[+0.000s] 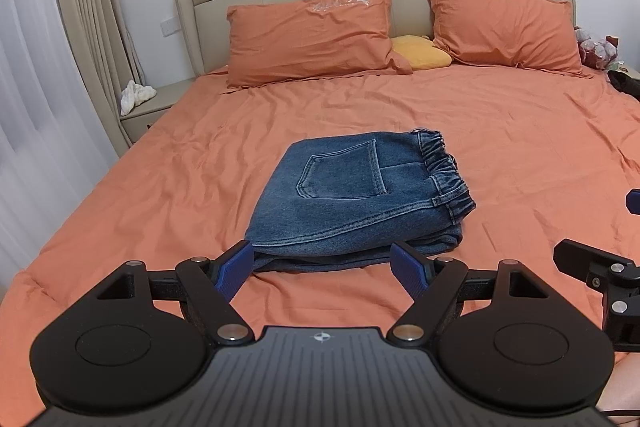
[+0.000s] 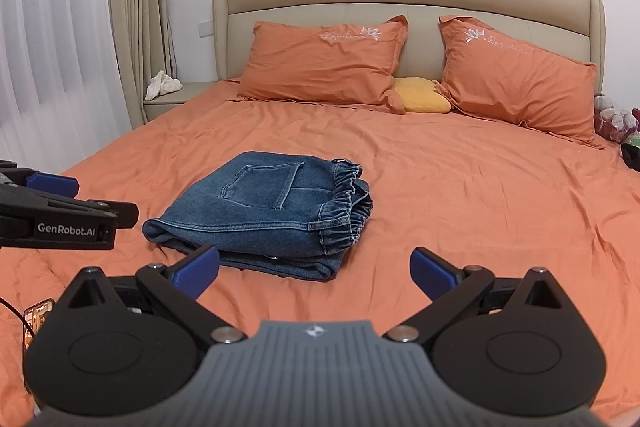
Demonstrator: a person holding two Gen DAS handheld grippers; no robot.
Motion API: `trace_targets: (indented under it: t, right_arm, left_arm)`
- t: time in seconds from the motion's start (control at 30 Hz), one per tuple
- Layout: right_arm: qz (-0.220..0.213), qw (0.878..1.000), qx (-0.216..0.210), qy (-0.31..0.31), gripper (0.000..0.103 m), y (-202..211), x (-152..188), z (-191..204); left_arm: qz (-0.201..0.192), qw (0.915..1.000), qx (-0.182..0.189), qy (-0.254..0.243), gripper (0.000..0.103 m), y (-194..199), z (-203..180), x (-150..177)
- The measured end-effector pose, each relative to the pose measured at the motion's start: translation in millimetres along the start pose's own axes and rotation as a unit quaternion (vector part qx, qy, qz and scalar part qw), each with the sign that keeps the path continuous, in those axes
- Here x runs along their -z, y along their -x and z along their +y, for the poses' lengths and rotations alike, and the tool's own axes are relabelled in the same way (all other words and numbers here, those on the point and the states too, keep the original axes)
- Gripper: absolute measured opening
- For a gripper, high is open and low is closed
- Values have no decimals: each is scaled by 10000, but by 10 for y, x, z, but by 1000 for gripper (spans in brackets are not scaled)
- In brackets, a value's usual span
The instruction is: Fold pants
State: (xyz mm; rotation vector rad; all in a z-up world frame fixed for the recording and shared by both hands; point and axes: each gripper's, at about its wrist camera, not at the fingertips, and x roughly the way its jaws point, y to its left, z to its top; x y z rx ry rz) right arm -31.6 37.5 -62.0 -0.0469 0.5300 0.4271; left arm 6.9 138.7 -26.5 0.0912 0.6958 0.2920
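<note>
— lying folded mid-bed, the jeans [image 1: 360, 199] are looking done, waistband facing three o'clock on the sheet [image 1: 520, 147].
— are the grippers holding anything?
— no. the left gripper [image 1: 324, 267] and right gripper [image 2: 316, 267] are both hanging at six o'clock, fingers spread apart and empty, probably backing off to check the stack.

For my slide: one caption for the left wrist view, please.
Open left gripper before folded jeans on an orange bed.
</note>
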Motion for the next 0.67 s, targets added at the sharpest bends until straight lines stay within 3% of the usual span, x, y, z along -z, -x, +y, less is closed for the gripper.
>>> trace_targets:
  t: [0.67]
  right_arm:
    - [-63, 9999, 30, -94, 97, 117, 50, -37]
  left_arm:
    - [-117, 9998, 17, -163, 91, 39, 4, -2]
